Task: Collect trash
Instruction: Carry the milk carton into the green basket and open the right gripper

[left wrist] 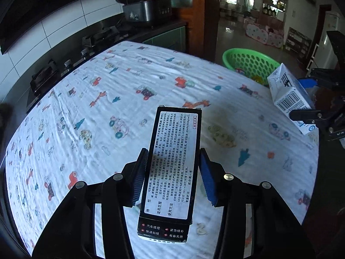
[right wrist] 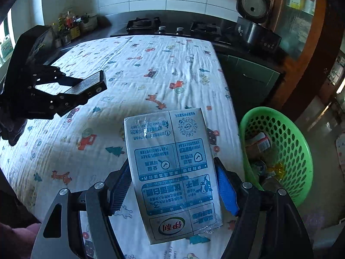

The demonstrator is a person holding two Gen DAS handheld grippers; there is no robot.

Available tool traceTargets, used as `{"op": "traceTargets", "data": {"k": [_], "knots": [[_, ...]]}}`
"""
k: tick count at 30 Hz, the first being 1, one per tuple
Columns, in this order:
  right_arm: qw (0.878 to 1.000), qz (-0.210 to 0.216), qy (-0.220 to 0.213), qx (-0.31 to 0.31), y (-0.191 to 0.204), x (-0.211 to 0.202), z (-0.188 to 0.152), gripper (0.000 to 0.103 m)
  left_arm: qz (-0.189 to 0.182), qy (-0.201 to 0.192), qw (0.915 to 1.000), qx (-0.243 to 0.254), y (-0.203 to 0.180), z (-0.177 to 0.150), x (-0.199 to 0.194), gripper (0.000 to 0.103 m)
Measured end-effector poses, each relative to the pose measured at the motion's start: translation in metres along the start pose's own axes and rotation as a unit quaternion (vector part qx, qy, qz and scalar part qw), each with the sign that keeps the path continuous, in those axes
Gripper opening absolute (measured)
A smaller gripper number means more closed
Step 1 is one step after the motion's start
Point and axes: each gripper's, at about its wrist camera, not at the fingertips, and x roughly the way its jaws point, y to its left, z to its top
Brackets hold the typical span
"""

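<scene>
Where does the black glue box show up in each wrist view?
Left wrist view: the black glue box fills the lower centre, clamped in the left gripper.
Right wrist view: the same box sits at mid-left, seen side-on above the tablecloth.
Shared landmark: the green basket beside the table.

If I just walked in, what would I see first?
Two boxes held up over the cartoon-print tablecloth: a long black box clamped in the left gripper, and a blue-and-white milk carton clamped in the right gripper. Next, the bright green basket beside the table's right edge, with trash already inside.
</scene>
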Motion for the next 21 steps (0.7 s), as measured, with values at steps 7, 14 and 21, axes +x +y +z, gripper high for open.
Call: {"op": "traceTargets", "data": {"k": [7,14,21], "knots": [[0.996,-0.061,-0.027,0.056,-0.067,-0.020,-0.009,0.070,-0.030,-0.033,0.9989,-0.013,-0.038,0.032,0.001,0.047],[0.986,-0.113,-0.038,0.114,-0.138,-0.026,-0.014,0.070,-0.047,-0.047,0.9978,-0.009,-0.073,0.065,0.015,0.047],[0.977,-0.144,-0.036,0.153,-0.188,-0.018,-0.023,0.070,-0.056,-0.058,0.9967,0.000,-0.096,0.091,0.020,0.047]]}}
